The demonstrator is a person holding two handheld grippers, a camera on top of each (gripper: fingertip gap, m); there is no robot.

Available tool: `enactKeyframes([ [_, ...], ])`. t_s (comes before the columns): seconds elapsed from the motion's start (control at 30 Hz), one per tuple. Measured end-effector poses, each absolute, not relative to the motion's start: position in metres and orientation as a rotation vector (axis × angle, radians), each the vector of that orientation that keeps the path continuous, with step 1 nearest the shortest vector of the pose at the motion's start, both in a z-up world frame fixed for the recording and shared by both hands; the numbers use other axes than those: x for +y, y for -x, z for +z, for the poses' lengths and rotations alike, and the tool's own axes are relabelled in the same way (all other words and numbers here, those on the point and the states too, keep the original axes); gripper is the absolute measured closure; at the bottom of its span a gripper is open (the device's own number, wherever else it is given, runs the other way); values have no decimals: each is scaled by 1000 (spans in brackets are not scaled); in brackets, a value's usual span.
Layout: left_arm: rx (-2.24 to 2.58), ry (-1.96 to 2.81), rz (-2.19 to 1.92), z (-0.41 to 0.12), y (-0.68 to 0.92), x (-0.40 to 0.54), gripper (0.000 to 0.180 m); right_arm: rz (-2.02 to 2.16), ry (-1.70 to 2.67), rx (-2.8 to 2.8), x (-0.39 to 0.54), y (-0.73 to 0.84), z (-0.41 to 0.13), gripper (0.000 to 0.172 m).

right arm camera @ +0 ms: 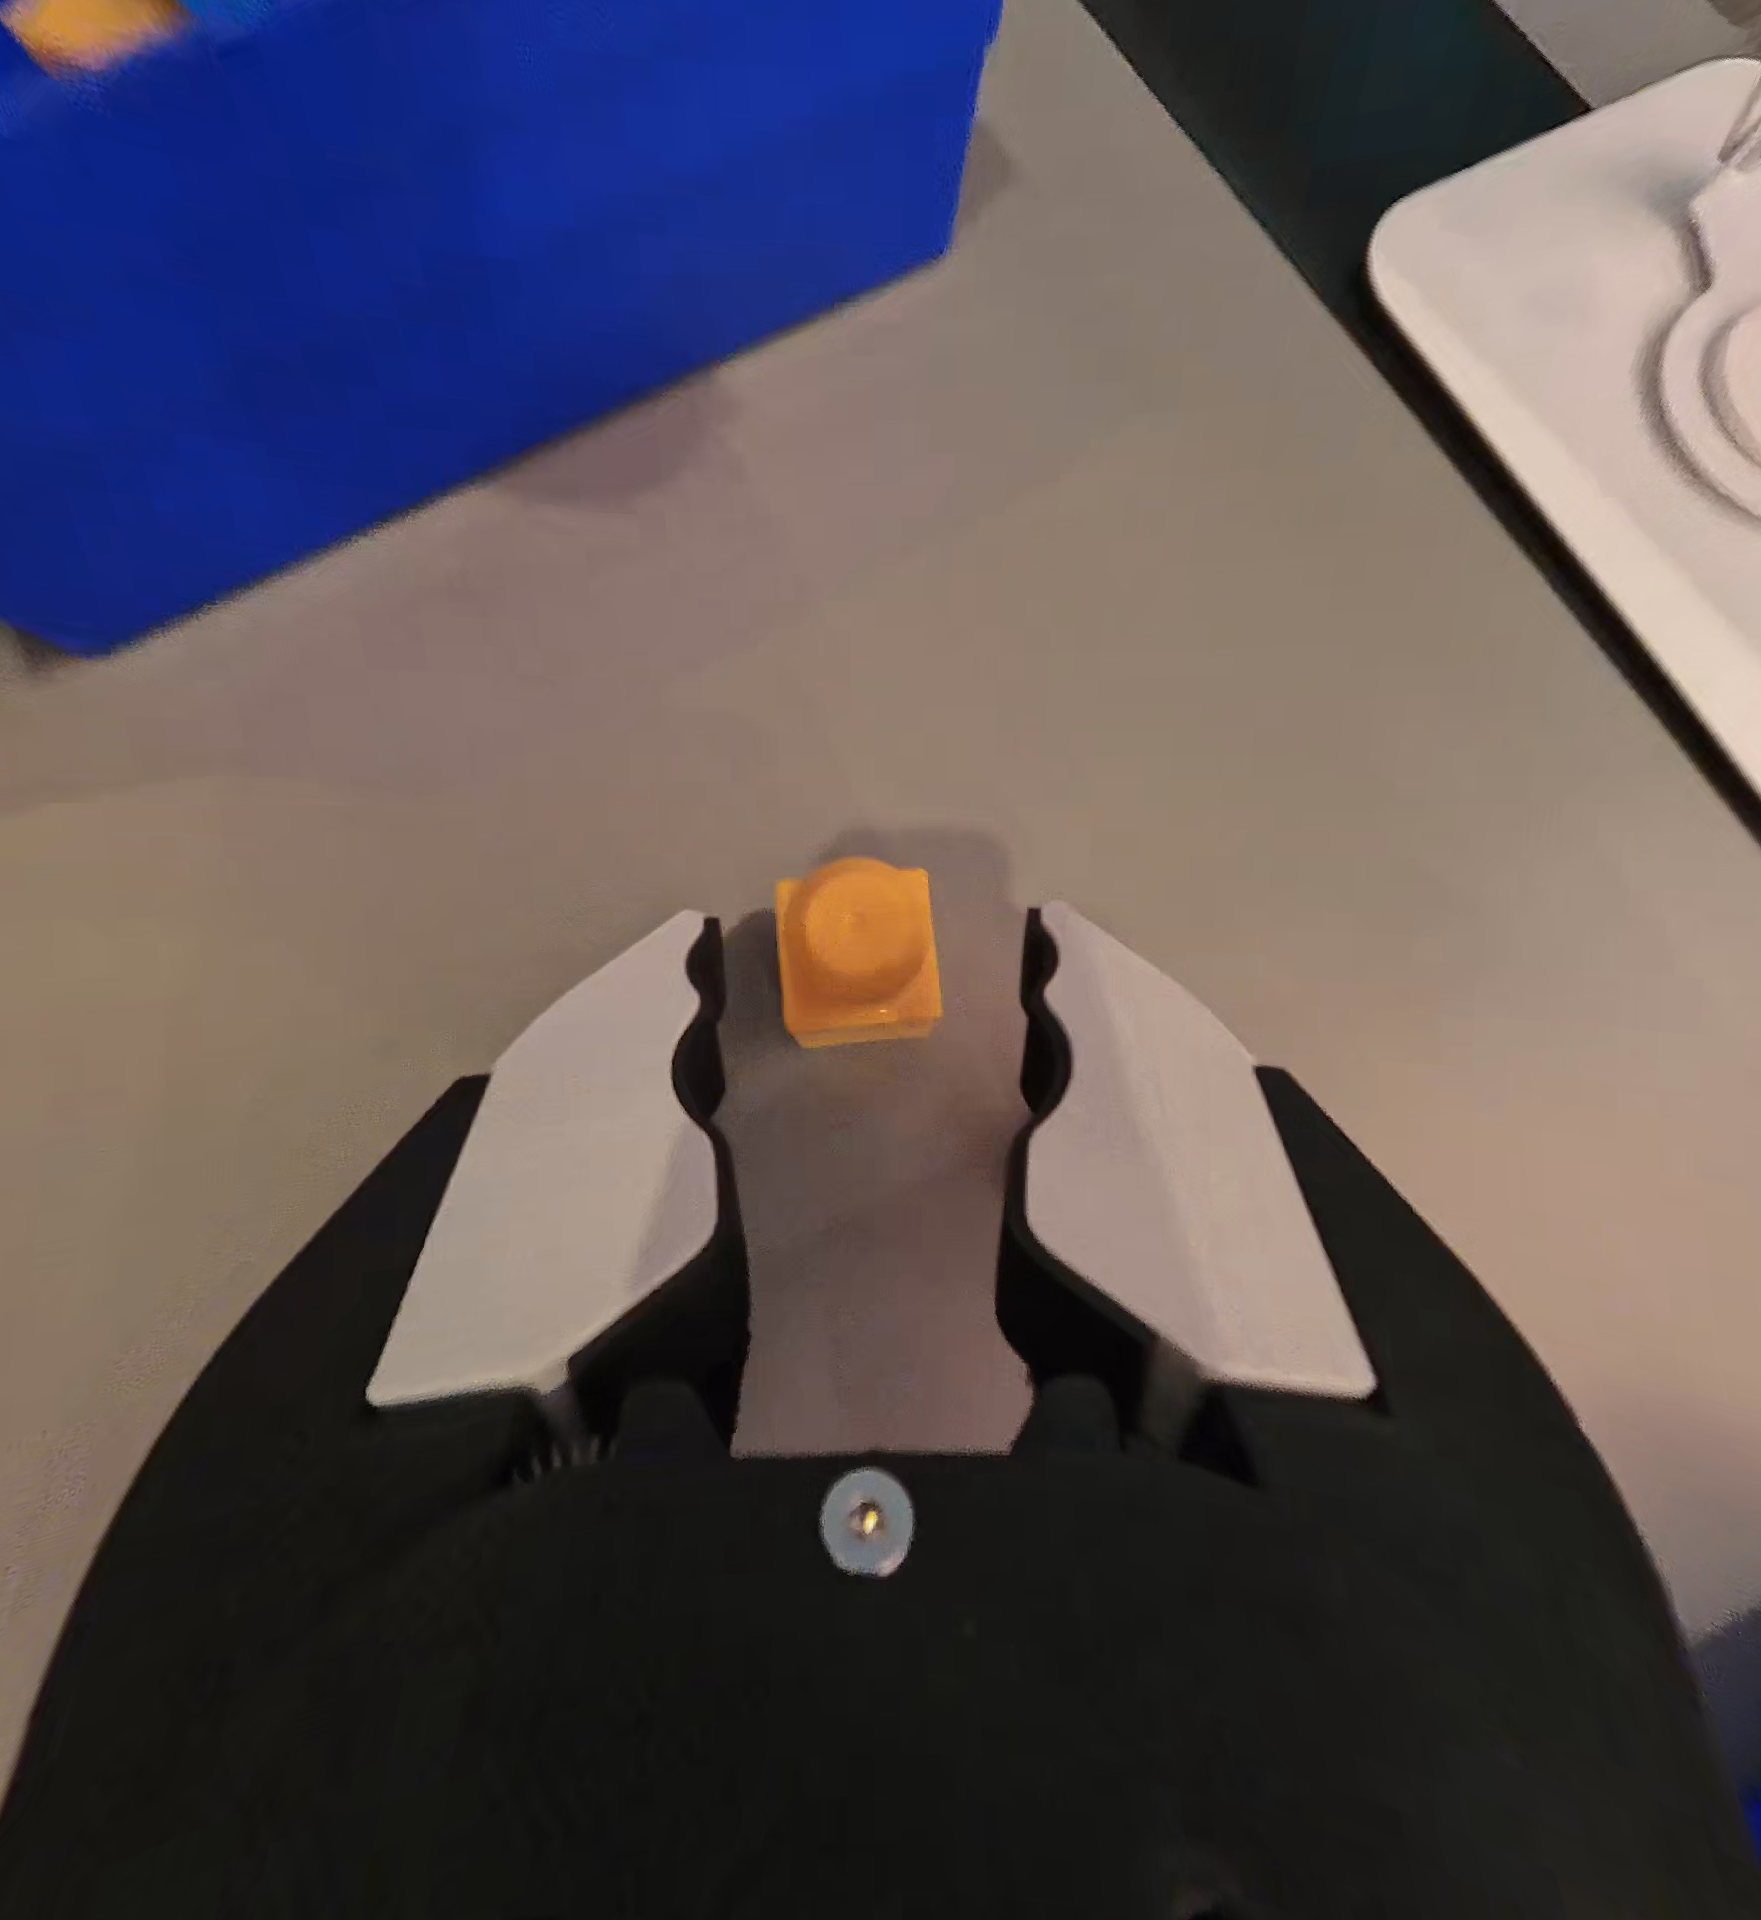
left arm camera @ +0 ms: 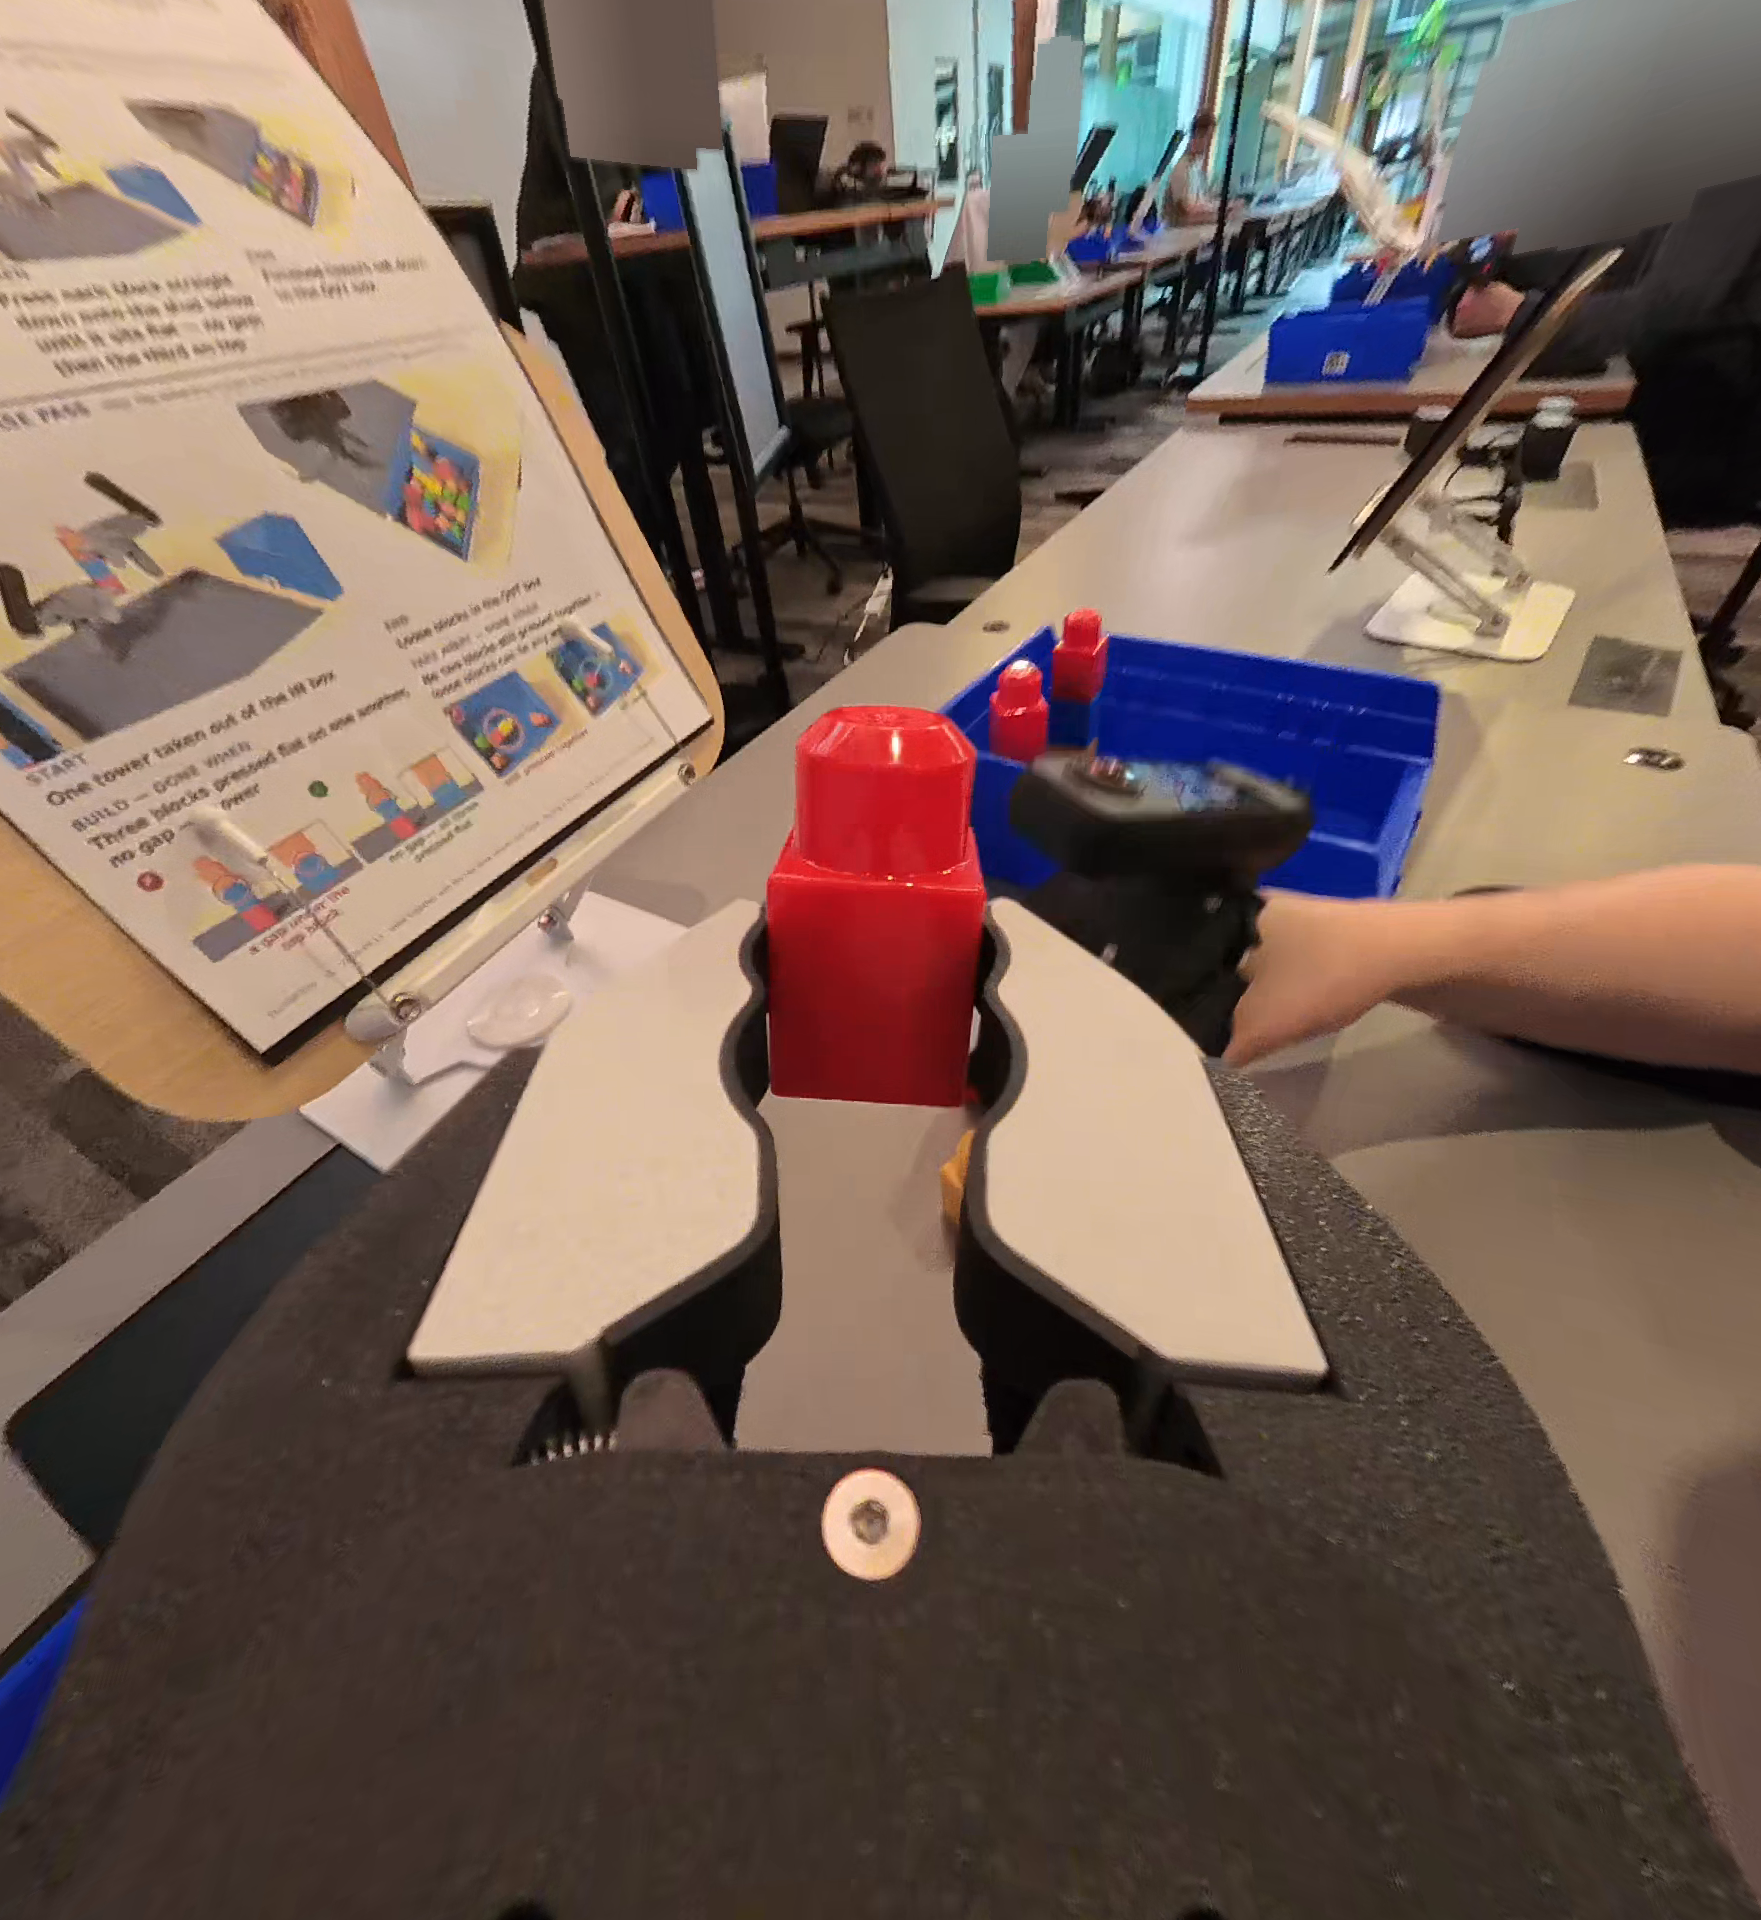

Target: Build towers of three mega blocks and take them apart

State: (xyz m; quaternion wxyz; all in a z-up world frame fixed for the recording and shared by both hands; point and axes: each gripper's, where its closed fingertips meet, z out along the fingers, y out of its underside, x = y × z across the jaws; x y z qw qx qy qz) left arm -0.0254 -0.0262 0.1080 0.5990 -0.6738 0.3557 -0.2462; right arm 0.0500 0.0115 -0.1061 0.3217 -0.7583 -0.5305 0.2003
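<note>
In the left wrist view, my left gripper [left arm camera: 876,956] is shut on a red mega block [left arm camera: 871,935]. The block stands upright with its stud up, both pads pressed on its sides. An orange block [left arm camera: 957,1179] peeps out below, beside the right finger. In the right wrist view, my right gripper [right arm camera: 871,935] looks down at the grey table [right arm camera: 1063,623]. It is open, and an orange block [right arm camera: 860,951] stands stud-up on the table between its pads, with a gap on each side. The right gripper also shows in the left wrist view [left arm camera: 1156,800], held by a hand.
A blue bin [left arm camera: 1271,727] behind the right gripper holds a red block [left arm camera: 1016,707] and a red-on-blue stack [left arm camera: 1075,665]. Another blue bin [right arm camera: 336,260] stands at the far left in the right wrist view. An instruction board on a stand [left arm camera: 232,520] is at the left, and its white base [right arm camera: 1634,416] lies at the right. The grippers' ends are close to 25 cm from one another.
</note>
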Motion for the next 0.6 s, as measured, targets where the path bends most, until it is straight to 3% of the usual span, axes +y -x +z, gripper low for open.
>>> enactKeyframes([
  [0.33,808,1526,-755,113,17,-32,145,544,2024,-1473,5,-47,-138,135],
  [0.43,813,1565,-792,106,13,-32,145,723,1923,-1392,4,-45,-95,135],
  [0.6,871,1632,-1073,86,-23,-42,145,1137,1679,-1229,-12,-67,20,135],
])
